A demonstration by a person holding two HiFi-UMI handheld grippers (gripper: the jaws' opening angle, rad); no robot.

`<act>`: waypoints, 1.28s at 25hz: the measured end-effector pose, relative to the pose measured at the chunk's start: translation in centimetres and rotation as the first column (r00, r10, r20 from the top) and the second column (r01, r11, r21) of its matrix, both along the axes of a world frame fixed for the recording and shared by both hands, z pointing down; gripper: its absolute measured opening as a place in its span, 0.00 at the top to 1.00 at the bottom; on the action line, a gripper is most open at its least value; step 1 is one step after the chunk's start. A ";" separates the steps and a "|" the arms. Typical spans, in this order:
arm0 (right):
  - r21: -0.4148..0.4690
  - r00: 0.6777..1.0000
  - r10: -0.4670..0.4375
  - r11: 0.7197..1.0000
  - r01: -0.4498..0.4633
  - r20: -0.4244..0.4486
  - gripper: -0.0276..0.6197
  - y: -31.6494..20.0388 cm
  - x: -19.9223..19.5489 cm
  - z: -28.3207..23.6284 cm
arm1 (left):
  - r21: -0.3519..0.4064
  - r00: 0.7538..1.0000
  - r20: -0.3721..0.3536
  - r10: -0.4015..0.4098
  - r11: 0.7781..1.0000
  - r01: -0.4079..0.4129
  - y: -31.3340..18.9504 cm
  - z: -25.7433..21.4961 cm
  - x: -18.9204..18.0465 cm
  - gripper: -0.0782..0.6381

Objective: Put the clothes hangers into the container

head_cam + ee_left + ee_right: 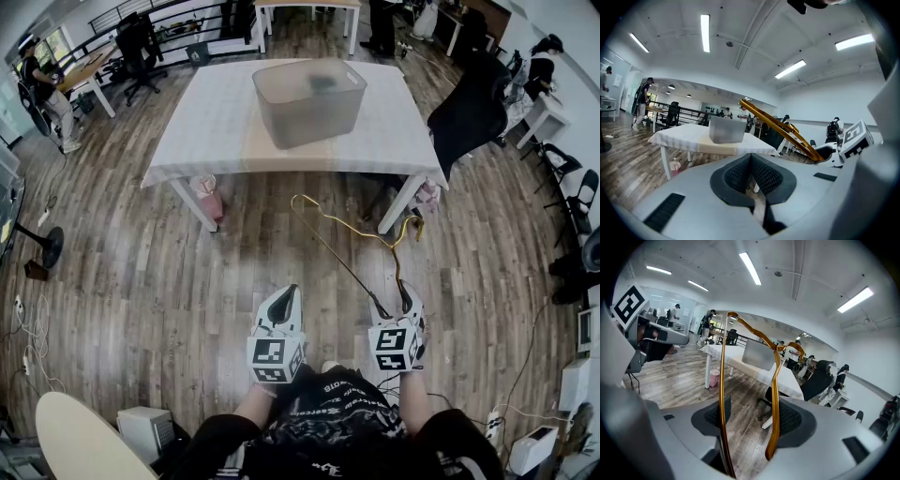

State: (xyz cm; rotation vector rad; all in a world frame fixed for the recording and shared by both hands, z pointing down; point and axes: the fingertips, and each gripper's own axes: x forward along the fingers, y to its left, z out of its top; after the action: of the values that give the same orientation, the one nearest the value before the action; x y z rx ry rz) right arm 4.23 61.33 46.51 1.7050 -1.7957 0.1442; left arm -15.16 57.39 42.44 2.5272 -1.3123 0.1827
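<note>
A gold wire hanger (pixel 349 240) sticks up over the wooden floor, and my right gripper (pixel 394 298) is shut on its lower part. In the right gripper view, two of the hanger's (pixel 774 394) rods run between the pads and its hook points toward the table. The translucent grey container (pixel 309 101) stands on the white-clothed table (pixel 220 136), well ahead of both grippers. It also shows as the grey container (pixel 726 130) in the left gripper view. My left gripper (pixel 284 300) is shut and empty, level with the right one. Its pads (pixel 761 176) meet.
A black office chair (pixel 469 114) stands at the table's right corner. A pink bag (pixel 209 199) sits by the left table leg. A person (pixel 42 89) is by desks at the far left, and another person (pixel 542 58) at the far right. A white box (pixel 145 429) lies near my feet.
</note>
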 end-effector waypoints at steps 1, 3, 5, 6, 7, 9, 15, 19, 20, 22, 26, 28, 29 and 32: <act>0.000 1.000 -0.006 1.000 0.006 -0.001 0.50 0.3 0.1 -0.1 | -0.005 1.000 0.001 -0.004 1.000 0.004 0.3 0.0 0.1 0.86; 0.000 1.000 -0.012 1.000 0.012 -0.004 0.50 0.8 0.2 -0.3 | -0.013 1.000 0.003 -0.010 1.000 0.010 0.9 0.1 0.1 0.86; -0.001 1.000 -0.011 1.000 0.011 -0.005 0.50 1.1 0.2 -0.1 | -0.016 1.000 0.006 -0.012 1.000 0.012 1.3 0.4 -0.1 0.86; 0.000 1.000 -0.010 1.000 0.010 -0.005 0.50 1.1 0.0 0.0 | -0.014 1.000 0.007 -0.011 1.000 0.011 1.3 0.5 -0.4 0.86; 0.001 1.000 -0.007 1.000 0.007 -0.007 0.50 1.1 -0.3 0.1 | -0.012 1.000 0.008 -0.009 1.000 0.009 1.2 0.7 -0.7 0.86; 0.009 1.000 -0.002 1.000 0.002 -0.009 0.50 0.6 -1.2 0.2 | -0.009 1.000 0.006 -0.001 1.000 0.002 0.6 0.9 -1.5 0.86; 0.052 0.999 0.024 0.998 -0.026 0.040 0.48 -0.4 -3.2 -0.3 | -0.019 0.998 0.004 0.066 0.998 -0.066 -0.4 1.6 -2.3 0.86; 0.060 1.000 0.024 0.998 -0.026 0.020 0.48 -0.1 -4.8 0.1 | -0.018 0.995 -0.013 0.094 0.995 -0.094 0.1 1.9 -3.3 0.86; 0.062 1.000 0.019 0.998 -0.020 0.016 0.47 -0.1 -5.1 0.1 | -0.021 0.996 -0.013 0.092 0.996 -0.092 0.1 2.0 -3.5 0.86; 0.069 1.000 0.006 0.998 -0.007 0.017 0.47 -0.5 -5.4 0.2 | -0.029 0.997 -0.004 0.075 0.997 -0.075 -0.3 2.3 -3.7 0.86; 0.077 0.999 -0.020 0.997 0.018 0.027 0.47 -2.7 -5.8 0.6 | -0.038 0.998 -0.002 0.063 0.997 -0.063 -2.0 2.9 -3.8 0.86; 0.073 0.999 -0.036 0.997 0.034 0.030 0.47 -4.3 -5.5 1.2 | -0.040 0.999 -0.003 0.050 0.998 -0.051 -3.3 3.7 -3.6 0.86; 0.069 0.999 -0.045 0.997 0.043 0.029 0.47 -5.3 -5.2 1.5 | -0.041 0.999 -0.004 0.040 0.998 -0.040 -4.1 4.0 -3.3 0.86; 0.060 0.997 -0.065 0.996 0.063 0.030 0.47 -8.6 -3.4 2.2 | -0.039 1.000 0.004 0.010 0.999 -0.010 -7.3 4.5 -1.7 0.86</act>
State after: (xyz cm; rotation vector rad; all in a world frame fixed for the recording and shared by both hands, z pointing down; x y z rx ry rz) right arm 0.81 52.71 48.71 1.6922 -1.8932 0.0922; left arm -16.89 50.12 46.93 2.5029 -1.2857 0.2139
